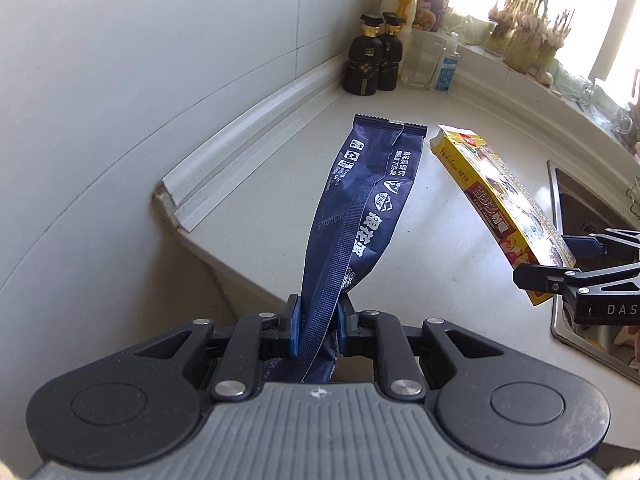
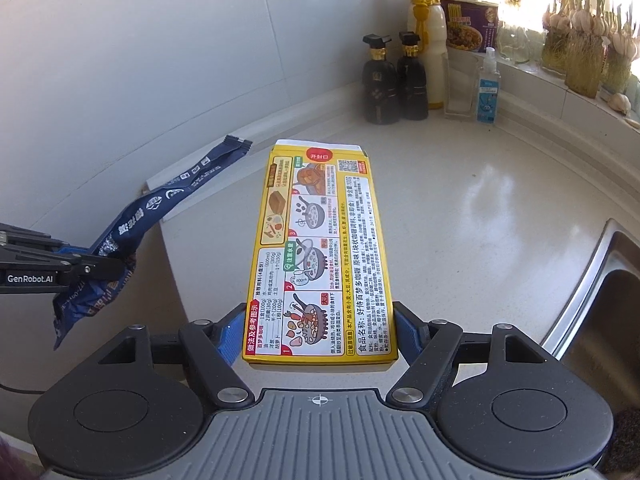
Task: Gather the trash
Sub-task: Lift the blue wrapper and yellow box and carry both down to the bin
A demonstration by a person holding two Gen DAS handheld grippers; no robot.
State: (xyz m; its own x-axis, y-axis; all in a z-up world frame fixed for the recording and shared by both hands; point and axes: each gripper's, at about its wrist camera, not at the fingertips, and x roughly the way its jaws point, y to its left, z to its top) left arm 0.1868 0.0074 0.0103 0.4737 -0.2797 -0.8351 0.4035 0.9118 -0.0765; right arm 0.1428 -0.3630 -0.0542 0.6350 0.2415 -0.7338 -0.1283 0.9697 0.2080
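A dark blue snack wrapper (image 1: 360,200) with white print hangs in the air above the pale countertop (image 1: 440,240), and my left gripper (image 1: 318,326) is shut on its lower end. The same wrapper (image 2: 160,208) shows at the left of the right wrist view, pinched by the left gripper (image 2: 100,258). A flat yellow curry box (image 2: 320,256) is lifted off the counter, its two long sides pressed between the blue pads of my right gripper (image 2: 320,332). In the left wrist view the box (image 1: 496,192) sticks out from the right gripper (image 1: 560,256).
Two black bottles (image 2: 396,80), a white bottle with a yellow cap (image 2: 426,40), a clear glass and a small sanitiser bottle (image 2: 489,88) stand in the back corner. A steel sink (image 2: 600,300) lies at the right. Planters and garlic line the sunny sill (image 2: 580,60).
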